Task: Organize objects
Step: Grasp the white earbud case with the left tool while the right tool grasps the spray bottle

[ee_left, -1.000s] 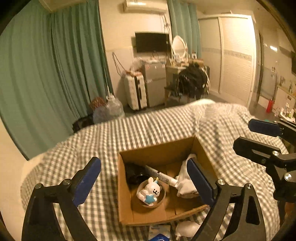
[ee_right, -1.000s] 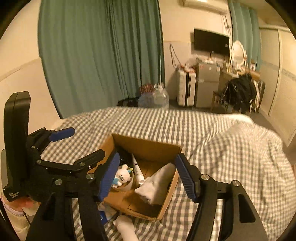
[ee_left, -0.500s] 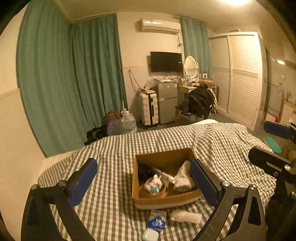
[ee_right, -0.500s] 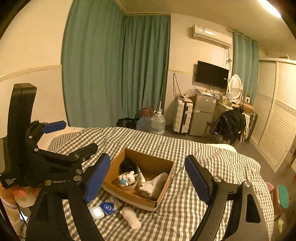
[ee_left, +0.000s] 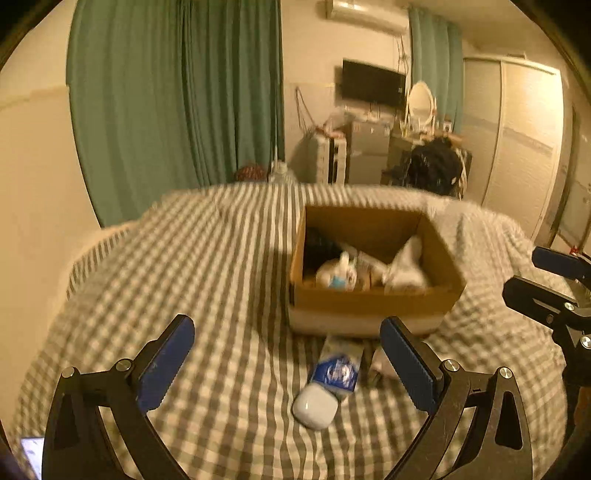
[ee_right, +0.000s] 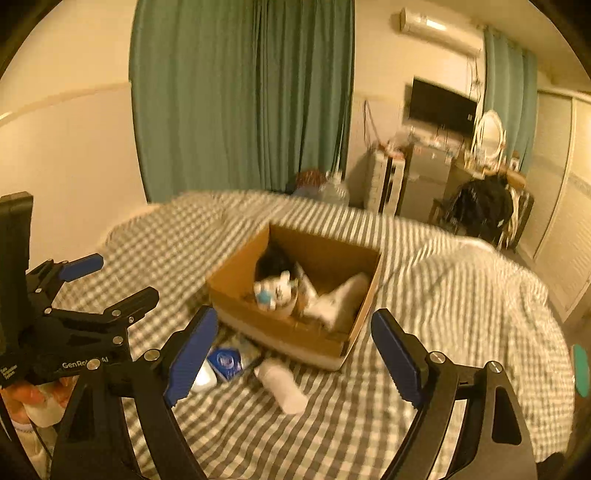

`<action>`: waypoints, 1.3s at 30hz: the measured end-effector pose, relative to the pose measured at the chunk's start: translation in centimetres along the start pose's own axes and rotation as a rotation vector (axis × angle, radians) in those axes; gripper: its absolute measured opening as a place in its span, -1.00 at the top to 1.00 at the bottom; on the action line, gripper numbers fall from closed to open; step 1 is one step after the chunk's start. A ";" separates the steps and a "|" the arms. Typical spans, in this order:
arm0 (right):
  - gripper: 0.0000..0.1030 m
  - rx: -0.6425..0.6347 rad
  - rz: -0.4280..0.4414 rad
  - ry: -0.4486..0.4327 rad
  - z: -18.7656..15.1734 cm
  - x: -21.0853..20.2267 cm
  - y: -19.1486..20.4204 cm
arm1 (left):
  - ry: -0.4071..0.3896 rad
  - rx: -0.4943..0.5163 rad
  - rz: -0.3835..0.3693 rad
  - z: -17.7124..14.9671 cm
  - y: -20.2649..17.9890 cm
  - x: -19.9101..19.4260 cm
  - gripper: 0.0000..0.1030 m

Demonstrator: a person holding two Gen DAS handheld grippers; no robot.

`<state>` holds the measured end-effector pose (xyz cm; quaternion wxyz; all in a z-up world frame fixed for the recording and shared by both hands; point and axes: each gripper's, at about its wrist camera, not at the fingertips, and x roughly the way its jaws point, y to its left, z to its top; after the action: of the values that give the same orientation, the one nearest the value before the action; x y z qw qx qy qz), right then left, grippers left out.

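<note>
You are working over a bed (ee_left: 229,280) covered in a grey-and-white checked quilt, in a warm-lit bedroom with green curtains (ee_left: 177,92), a wall-mounted television (ee_left: 373,81), an air conditioner (ee_right: 439,27) high on the wall and pale louvred wardrobe doors (ee_left: 524,133). The frames are blurred, so little writing reads: only "GenRo" on the black body of your left gripper (ee_right: 107,284) as the right wrist view shows it. A cardboard box (ee_left: 373,295) sits toward the far right part of the bed, holding a small white plush figure (ee_right: 275,290), a white cloth (ee_right: 343,299) and something dark you cannot make out. Just beside the box's near wall, on the quilt, lie a blue-and-white packet (ee_left: 338,369), a small white rounded case (ee_left: 315,406) touching it, and a white bottle-like thing (ee_right: 282,386) lying on its side. Your left gripper (ee_left: 288,369) stands wide with nothing between its pads. Your right gripper (ee_right: 291,354) is opening, nothing pressed by its pads, with the bottle lying on the quilt beneath the gap.
</note>
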<state>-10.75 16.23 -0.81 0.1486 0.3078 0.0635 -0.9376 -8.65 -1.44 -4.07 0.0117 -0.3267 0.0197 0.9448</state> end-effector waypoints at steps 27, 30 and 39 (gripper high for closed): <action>0.14 0.007 0.059 0.417 -8.7 15.1 0.9 | 0.327 0.185 0.001 -8.7 -4.7 10.6 -0.91; 0.20 0.024 0.070 0.445 -9.0 15.8 0.8 | 0.340 0.187 -0.039 -9.1 -4.9 10.6 -0.64; 0.31 0.017 0.069 0.433 -10.0 14.5 1.4 | 0.391 0.164 -0.134 -9.9 -4.9 10.2 -0.05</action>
<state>-15.89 13.56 -17.51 0.1609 0.5051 0.0752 -0.8446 -10.34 3.06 -18.29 0.0969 -0.5021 0.0764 0.8560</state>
